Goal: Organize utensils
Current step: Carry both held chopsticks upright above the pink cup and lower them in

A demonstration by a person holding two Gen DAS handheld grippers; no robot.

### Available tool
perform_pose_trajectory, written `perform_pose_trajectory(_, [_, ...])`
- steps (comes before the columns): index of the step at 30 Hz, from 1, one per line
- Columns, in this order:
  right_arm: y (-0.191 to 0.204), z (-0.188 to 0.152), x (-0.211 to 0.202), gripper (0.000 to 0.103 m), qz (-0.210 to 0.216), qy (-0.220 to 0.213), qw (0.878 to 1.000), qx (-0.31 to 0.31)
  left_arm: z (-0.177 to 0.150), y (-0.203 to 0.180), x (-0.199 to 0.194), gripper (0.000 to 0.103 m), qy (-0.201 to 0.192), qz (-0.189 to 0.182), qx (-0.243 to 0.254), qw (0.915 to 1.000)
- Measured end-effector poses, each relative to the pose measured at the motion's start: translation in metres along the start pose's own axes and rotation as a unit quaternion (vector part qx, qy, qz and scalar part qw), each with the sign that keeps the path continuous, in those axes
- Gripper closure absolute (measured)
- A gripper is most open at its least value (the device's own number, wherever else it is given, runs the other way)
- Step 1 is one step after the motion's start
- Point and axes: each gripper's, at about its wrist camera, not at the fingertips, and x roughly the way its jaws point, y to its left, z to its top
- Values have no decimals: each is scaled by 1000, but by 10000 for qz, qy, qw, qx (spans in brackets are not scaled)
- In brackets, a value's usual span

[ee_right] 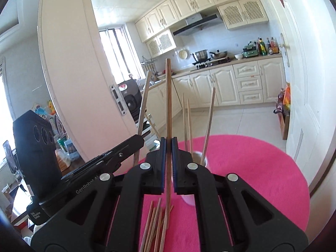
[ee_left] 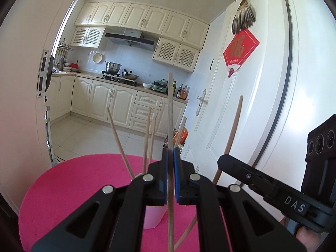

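Over the pink tabletop [ee_left: 69, 184], the left gripper [ee_left: 170, 159] has its fingers pinched on one upright chopstick [ee_left: 170, 109]. The right gripper [ee_right: 168, 149] likewise clamps a darker chopstick [ee_right: 168, 96]. Near both, a pale cup [ee_right: 201, 157] holds several chopsticks; loose chopsticks [ee_right: 155, 224] lie on the tabletop.

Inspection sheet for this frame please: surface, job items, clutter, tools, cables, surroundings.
Surface: round pink mat.
Job's things: pink cup holding several upright chopsticks; loose chopsticks lying on the mat.
Clutter: nothing seen on the mat.
Grippers: left tool shut on pale chopstick; right tool shut on brown chopstick; both held upright.
Cables: nothing seen.
Surroundings: kitchen with cream cabinets, white door with red decoration.
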Motion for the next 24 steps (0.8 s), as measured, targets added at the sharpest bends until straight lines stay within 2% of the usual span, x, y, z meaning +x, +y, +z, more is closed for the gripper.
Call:
perform_pose_trajectory(6, [-7,18,4,98,-40,-377,9993,-27,14,2,15,97,-684,12,4,9977])
perform_pose_trajectory(12, [-18,32,10,98,-128,-759,9970,-5,18,3,39,97,-1169,190,58,9929])
perform_pose_trajectory(18, [-26,35,20,98,-188,-877,9960,-25,18,7,59,97,-1435,381,-15,9889])
perform_pose_trajectory(24, [-32,27,33,98,-219,-716,9972,-19,15,14,71,97,-1511,483,-53,9873])
